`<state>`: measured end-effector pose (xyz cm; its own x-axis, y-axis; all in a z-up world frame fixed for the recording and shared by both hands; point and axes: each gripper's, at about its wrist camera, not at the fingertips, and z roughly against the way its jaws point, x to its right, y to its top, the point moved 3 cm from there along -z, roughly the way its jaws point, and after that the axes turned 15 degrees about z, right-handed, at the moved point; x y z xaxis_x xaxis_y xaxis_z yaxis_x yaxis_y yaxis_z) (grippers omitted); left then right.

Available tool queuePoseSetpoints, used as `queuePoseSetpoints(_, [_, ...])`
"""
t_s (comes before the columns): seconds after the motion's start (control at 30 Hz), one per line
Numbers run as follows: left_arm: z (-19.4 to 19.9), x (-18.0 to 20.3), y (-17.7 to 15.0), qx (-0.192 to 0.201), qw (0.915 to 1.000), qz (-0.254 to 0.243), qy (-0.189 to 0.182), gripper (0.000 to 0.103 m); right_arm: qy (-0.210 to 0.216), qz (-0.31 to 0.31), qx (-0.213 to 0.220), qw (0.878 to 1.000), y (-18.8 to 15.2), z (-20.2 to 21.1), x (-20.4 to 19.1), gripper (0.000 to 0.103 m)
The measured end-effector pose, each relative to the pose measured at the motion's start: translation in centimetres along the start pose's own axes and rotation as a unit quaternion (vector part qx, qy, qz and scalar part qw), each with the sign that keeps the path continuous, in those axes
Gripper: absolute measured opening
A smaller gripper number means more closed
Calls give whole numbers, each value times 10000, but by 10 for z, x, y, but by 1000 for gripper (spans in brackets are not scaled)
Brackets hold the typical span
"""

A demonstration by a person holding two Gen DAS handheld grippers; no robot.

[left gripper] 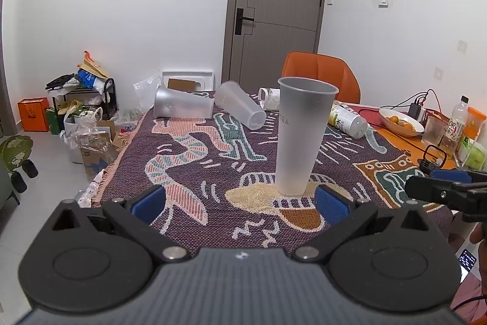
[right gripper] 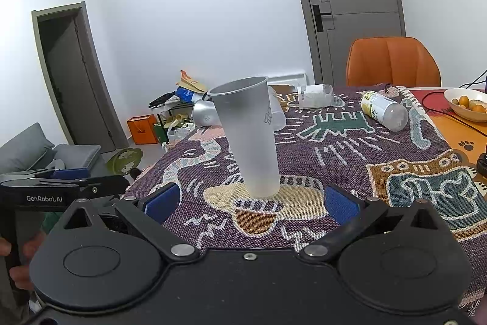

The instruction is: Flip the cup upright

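Standing upright, mouth up, on the patterned blanket (left gripper: 188,172) covering the table: the frosted cup (left gripper: 299,136), printed lettering showing on its side. Sitting just ahead of the left gripper (left gripper: 240,200), nearer its right-hand blue pad (left gripper: 330,203) and apart from it; jaws spreading wide, gripping nothing. Facing the same cup (right gripper: 251,139) from the other side, the right gripper (right gripper: 251,203), likewise spreading wide with blue pads (right gripper: 161,201) well clear of the cup's base. Poking in at the right edge of the left wrist view, the right gripper (left gripper: 447,188); showing at the left edge of the right wrist view, the left gripper (right gripper: 61,188) marked GenRobot.AI.

Lying on their sides farther back on the blanket: a second frosted cup (left gripper: 182,107), a clear cup (left gripper: 240,105) beside it, a small jar (left gripper: 269,98) and a yellow-labelled bottle (left gripper: 348,119). Nothing lying between either gripper and the upright cup. Sitting off to the right, a bowl of oranges (left gripper: 401,122); standing behind the table, an orange chair (left gripper: 319,72).
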<state>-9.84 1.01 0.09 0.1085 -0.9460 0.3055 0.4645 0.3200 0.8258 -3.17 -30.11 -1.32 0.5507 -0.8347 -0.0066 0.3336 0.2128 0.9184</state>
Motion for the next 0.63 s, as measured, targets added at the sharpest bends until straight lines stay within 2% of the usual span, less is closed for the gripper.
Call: queuePoseSetpoints(0.63, [-8,-3,-5,-106,9999,-20,20,103,-27,32,-27,10000,-1,-3,3,103])
